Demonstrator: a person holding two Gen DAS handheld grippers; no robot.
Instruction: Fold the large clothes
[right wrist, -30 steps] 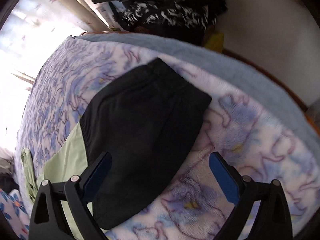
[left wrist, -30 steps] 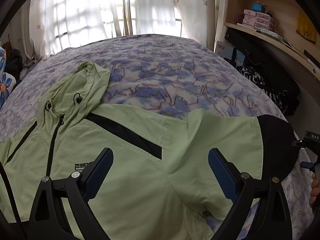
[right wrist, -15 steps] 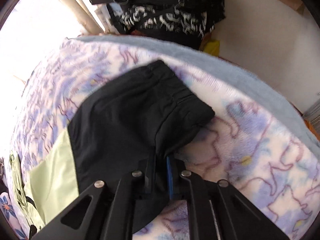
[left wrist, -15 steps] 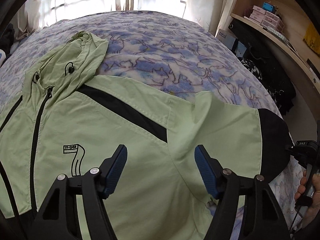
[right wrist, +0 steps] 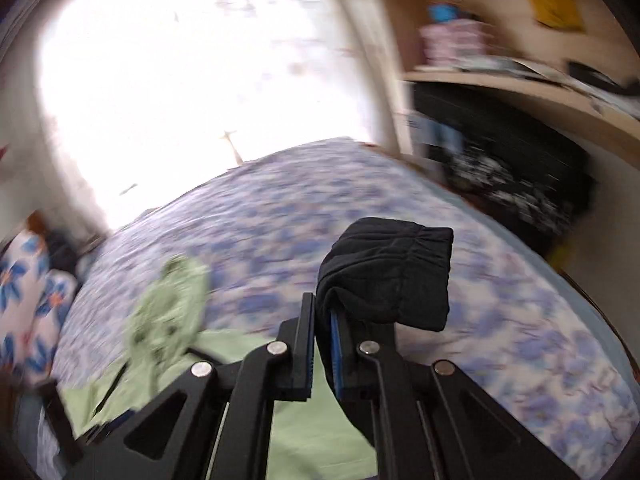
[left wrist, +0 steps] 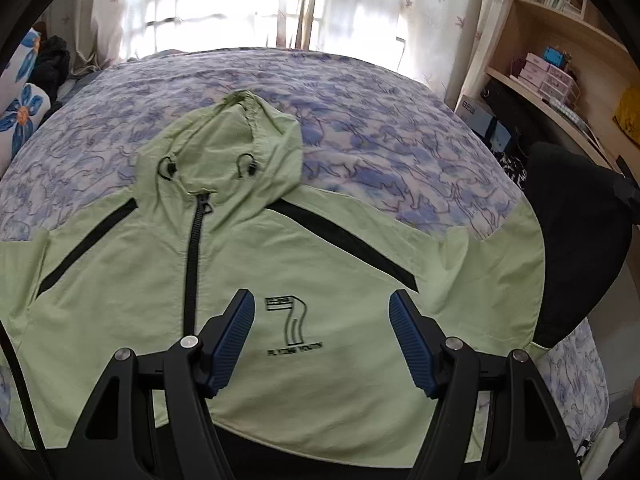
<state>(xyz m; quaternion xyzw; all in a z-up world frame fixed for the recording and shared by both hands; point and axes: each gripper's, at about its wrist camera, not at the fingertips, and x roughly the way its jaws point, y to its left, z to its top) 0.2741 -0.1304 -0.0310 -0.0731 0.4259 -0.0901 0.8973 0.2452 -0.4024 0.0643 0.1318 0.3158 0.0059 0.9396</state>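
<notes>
- Hovering in the left wrist view: left gripper, fingers apart, nothing between them, above the chest print of the green jacket.
- Jacket lies flat, zipped, frame centre, on the blue-patterned bed; hood toward the window.
- Right wrist view, blurred: right gripper fingers clenched on the black cuff, lifted off the bed, frame centre.

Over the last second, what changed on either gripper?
Right gripper shut its jaws on the black cuff and lifted it off the blanket. Left gripper narrowed its jaws, still holding nothing, above the green jacket. Jacket body stayed flat.
</notes>
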